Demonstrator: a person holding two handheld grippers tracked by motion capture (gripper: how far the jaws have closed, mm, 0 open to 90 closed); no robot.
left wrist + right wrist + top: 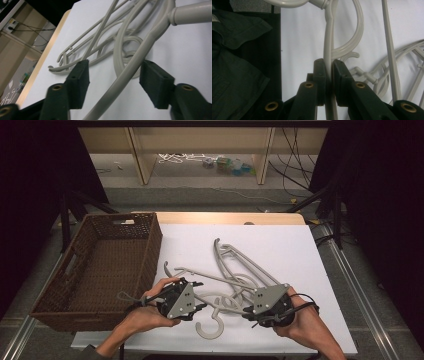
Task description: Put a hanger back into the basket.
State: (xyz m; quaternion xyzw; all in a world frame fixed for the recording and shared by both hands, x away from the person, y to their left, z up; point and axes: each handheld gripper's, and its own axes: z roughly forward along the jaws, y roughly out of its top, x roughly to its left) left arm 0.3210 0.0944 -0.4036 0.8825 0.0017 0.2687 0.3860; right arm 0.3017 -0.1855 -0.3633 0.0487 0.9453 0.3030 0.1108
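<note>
A tangle of grey plastic hangers [235,280] lies on the white table [300,245], just beside the brown wicker basket [107,270] and on its right as the high view shows it. The work in hand looks like freeing one hanger from the pile, probably so that it can go into the basket.

The right claw [248,312], on the side of the pile away from the basket, is clamped on a thin arm of the nearest hanger [328,53]; in the right gripper view the two black pads press on the grey bar from both sides, with the hanger's hook [212,326] curving off beyond them.

The left claw [201,306], between the basket and the pile, stands apart around another stretch of that same hanger, as far as I can judge. In the left gripper view the grey bar [130,70] runs slantwise between the pads [81,77], close to the right-hand one but with a gap on both sides, so nothing is gripped there yet.

The next move calls for the left claw to close on that bar. With both ends held, the hanger could be lifted and worked loose from the others hooked through it, then carried across to the basket. The likely snag is a neighbouring hanger coming up with it.
</note>
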